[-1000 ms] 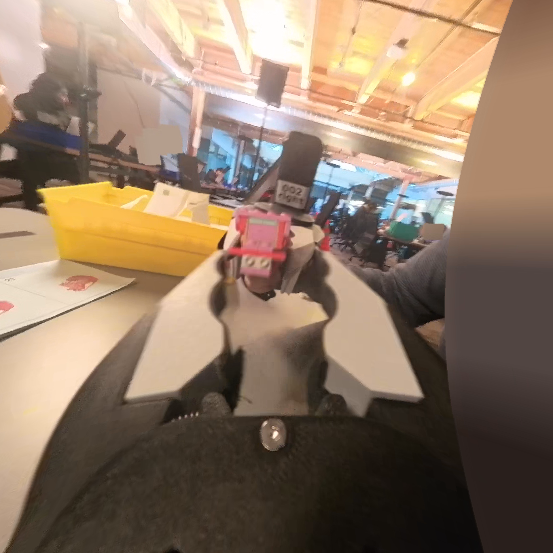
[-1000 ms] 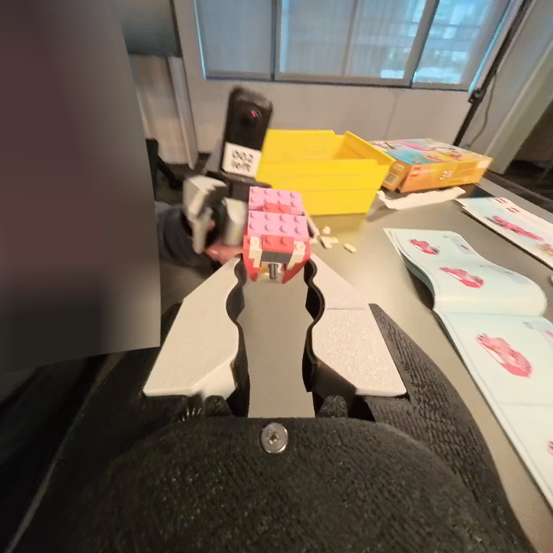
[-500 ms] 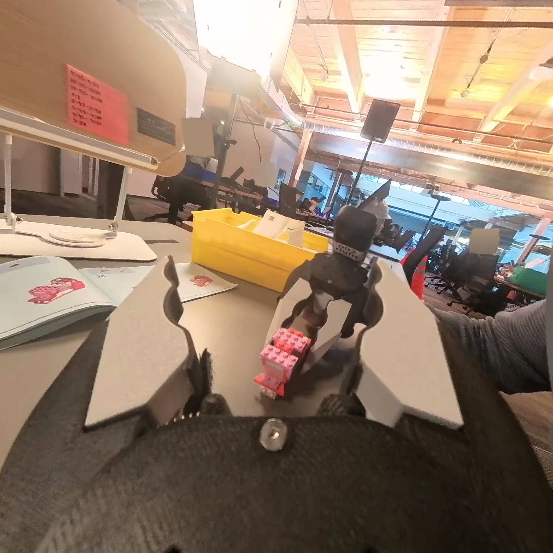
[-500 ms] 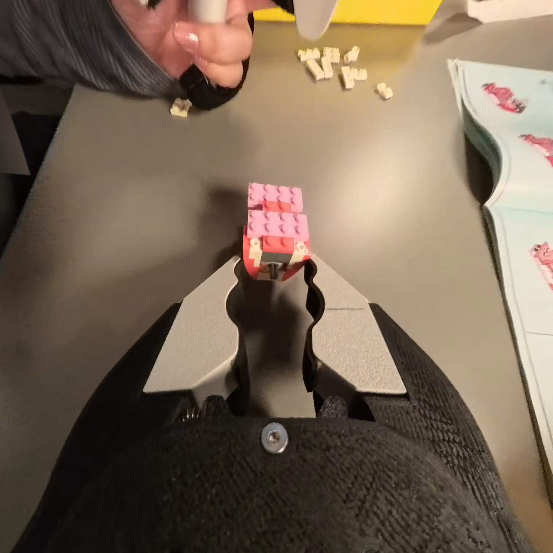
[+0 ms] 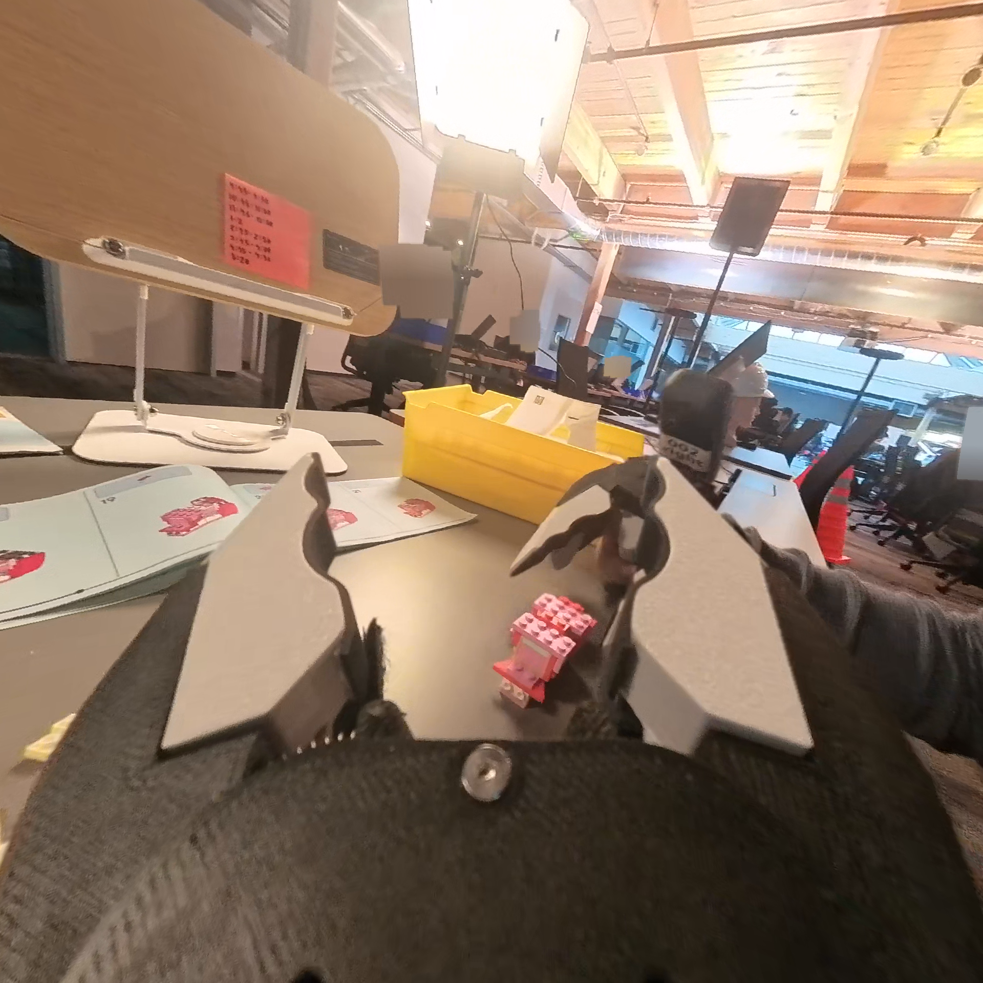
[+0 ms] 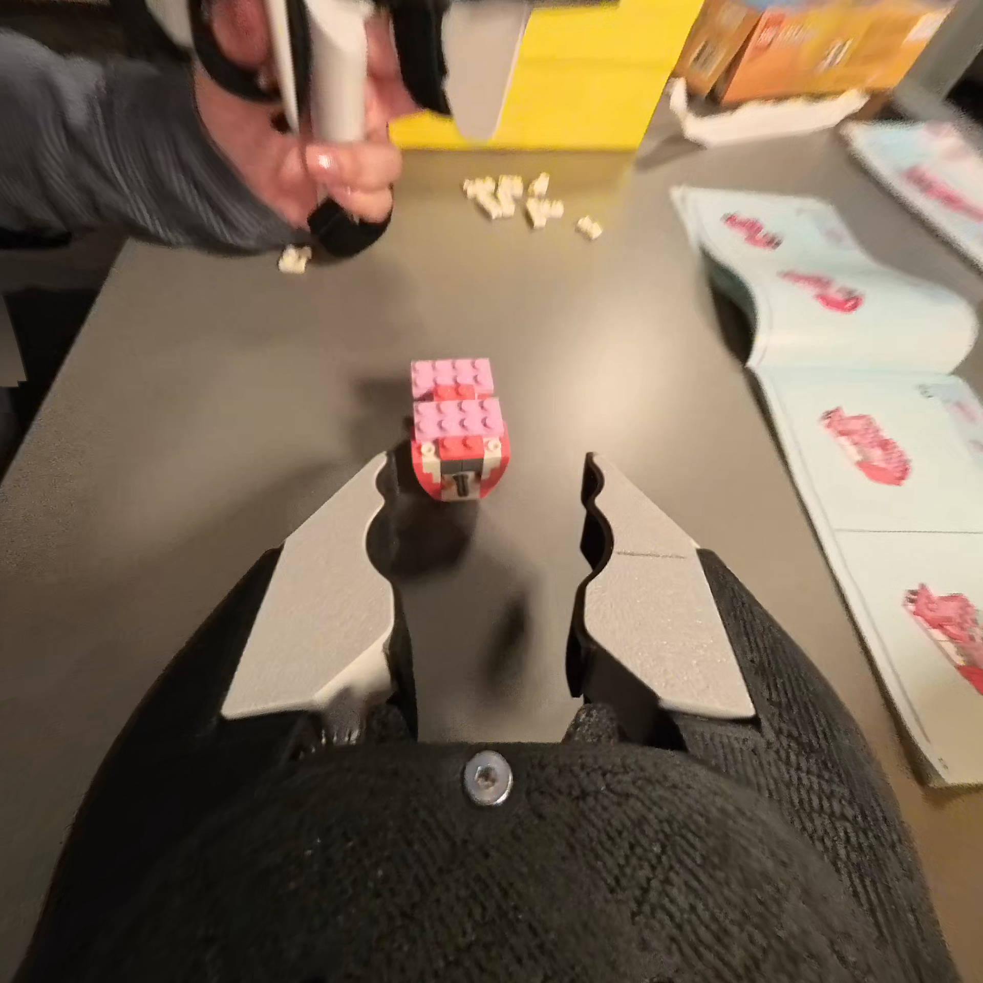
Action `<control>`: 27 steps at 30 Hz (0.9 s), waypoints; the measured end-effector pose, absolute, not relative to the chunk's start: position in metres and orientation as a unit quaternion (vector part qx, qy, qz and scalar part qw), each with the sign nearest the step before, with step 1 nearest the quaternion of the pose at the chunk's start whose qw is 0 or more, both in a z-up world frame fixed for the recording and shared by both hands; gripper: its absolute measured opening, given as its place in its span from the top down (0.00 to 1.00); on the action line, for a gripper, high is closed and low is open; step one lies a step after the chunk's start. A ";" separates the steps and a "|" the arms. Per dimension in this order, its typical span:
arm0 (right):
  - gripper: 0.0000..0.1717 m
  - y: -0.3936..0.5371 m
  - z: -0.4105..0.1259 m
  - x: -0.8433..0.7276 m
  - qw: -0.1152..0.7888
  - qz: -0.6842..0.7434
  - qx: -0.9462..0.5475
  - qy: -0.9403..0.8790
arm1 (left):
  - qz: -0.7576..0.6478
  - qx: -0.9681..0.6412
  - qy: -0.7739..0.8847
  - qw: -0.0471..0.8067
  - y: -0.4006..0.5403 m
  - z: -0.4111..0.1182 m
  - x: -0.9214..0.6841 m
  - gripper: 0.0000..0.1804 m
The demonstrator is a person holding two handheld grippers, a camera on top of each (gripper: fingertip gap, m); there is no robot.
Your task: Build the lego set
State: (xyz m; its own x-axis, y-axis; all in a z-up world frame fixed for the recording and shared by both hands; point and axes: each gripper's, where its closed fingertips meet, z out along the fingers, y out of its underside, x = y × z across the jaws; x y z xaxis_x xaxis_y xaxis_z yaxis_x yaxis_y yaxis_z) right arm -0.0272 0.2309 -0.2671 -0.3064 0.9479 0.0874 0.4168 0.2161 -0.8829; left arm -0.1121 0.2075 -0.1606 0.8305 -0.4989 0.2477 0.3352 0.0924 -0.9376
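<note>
So my right tongs (image 6: 486, 468) just let go: half a second back they were pinching the little pink-and-red toy-brick build (image 6: 457, 431), and now the fingers stand spread with a clear gap on the right side. The left fingertip (image 6: 385, 473) is just beside the model, maybe brushing it, I can't tell, but nothing is squeezing it. It has come down onto the dark grey tabletop (image 6: 213, 425) and stands there on its own.

My left tongs (image 5: 486, 473) are spread wide too, with nothing in them, same as half a second ago. From that side the brick build (image 5: 542, 646) sits on the table down between the fingers, closer to the right finger (image 5: 691, 585), untouched.

The build itself: two lilac studded plates on top, one behind the other, red bricks between and below, rounded red sides, cream bits and a small dark peg on the end facing me. It looks upright.

Loose cream bricks (image 6: 521, 199) lie farther off, near the yellow plastic bin (image 5: 505, 457), and the pale-blue instruction booklet (image 6: 851, 346) lies open to the right.
</note>
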 end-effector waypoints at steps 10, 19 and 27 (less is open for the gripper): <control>0.95 0.295 -0.185 -0.023 0.687 0.303 -0.445 -0.487 | -0.236 -0.646 0.025 0.725 0.217 -0.175 -0.129 0.45; 1.00 0.308 -0.186 -0.016 0.730 0.193 -0.438 -0.487 | -0.249 -0.671 0.003 0.699 0.221 -0.186 -0.133 0.65; 1.00 0.318 -0.185 -0.013 0.743 0.165 -0.444 -0.472 | -0.298 -0.671 -0.024 0.679 0.222 -0.190 -0.136 0.73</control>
State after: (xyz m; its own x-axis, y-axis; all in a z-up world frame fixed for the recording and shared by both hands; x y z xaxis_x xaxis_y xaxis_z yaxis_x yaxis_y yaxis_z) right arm -0.0130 0.3178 -0.1852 0.4995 0.6651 0.5551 0.1733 0.5510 -0.8163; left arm -0.1361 0.2220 -0.1900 0.8211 -0.3719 0.4331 0.4374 -0.0775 -0.8959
